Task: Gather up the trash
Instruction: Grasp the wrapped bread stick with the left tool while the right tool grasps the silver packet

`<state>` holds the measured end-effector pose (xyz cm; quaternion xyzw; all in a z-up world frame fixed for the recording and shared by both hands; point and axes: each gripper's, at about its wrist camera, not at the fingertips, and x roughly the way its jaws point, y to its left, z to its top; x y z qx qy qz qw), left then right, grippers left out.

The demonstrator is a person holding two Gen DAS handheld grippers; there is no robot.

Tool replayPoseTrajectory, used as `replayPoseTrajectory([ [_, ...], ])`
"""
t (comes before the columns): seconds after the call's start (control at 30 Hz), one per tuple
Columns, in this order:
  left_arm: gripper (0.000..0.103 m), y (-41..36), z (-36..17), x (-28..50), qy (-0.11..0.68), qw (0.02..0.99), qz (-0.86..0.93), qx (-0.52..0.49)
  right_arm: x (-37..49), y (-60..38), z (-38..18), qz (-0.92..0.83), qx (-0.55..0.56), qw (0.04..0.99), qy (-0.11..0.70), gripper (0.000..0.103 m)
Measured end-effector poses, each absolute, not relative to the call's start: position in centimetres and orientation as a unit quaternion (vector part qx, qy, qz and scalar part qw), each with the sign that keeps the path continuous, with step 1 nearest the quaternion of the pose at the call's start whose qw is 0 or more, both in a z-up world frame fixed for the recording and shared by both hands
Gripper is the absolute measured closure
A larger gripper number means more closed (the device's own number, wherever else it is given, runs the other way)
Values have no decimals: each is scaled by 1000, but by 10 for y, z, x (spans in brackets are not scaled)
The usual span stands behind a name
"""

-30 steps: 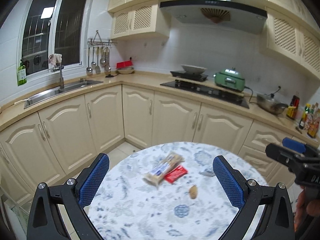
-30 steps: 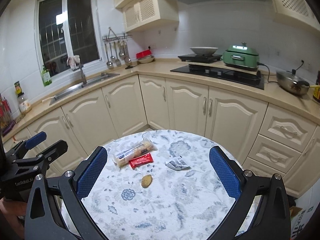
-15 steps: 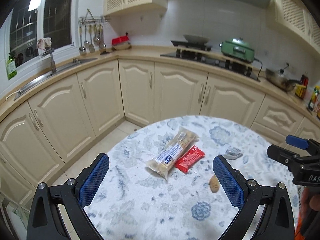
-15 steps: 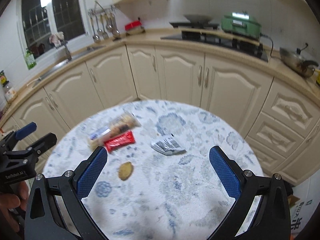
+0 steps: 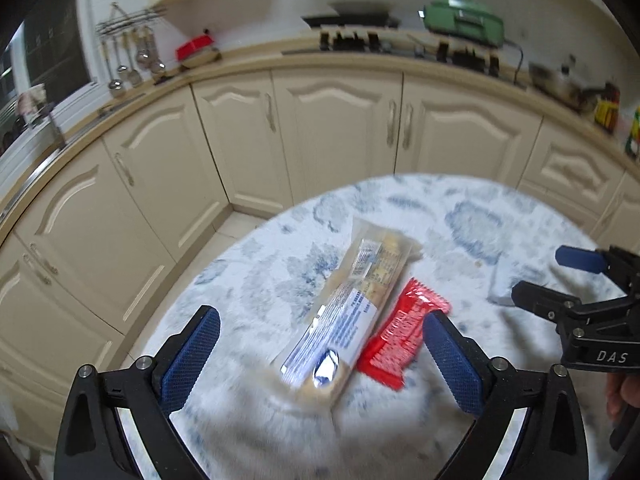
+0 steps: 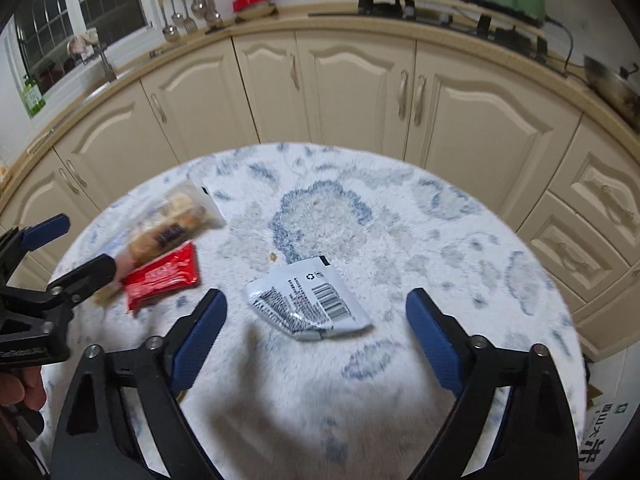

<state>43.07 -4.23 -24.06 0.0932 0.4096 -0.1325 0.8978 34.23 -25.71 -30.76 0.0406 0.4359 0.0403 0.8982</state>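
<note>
The approach step is judged to be in hand: the left gripper [image 5: 320,356] is held spread over the long clear wrapper [image 5: 352,308] and red wrapper [image 5: 400,336], the right gripper [image 6: 316,336] spread over the grey wrapper [image 6: 308,304]. All three are seen lying on the round table [image 6: 460,240]. Lowering and closing are called for next.

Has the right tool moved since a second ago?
Yes. The right tool has come forward and tipped down over the round floral table; the grey crumpled wrapper now lies between its open fingers.
</note>
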Motion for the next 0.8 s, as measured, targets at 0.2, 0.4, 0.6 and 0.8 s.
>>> replayPoseTrajectory([
  [0.2,42,-52,-272,483,459,872,-153,67,348,-244,-321,45,-1,898,438,32],
  [0.4,70,-53,-272,498,453,875,-163,53,342,-244,-320,50,-11,900,433,50],
  [0.6,73,-44,-276,503,449,880,-154,28,332,-252,-318,53,3,899,434,75],
  [0.8,73,-31,-273,479,436,890,-134,10,320,-259,-317,64,30,899,432,75],
])
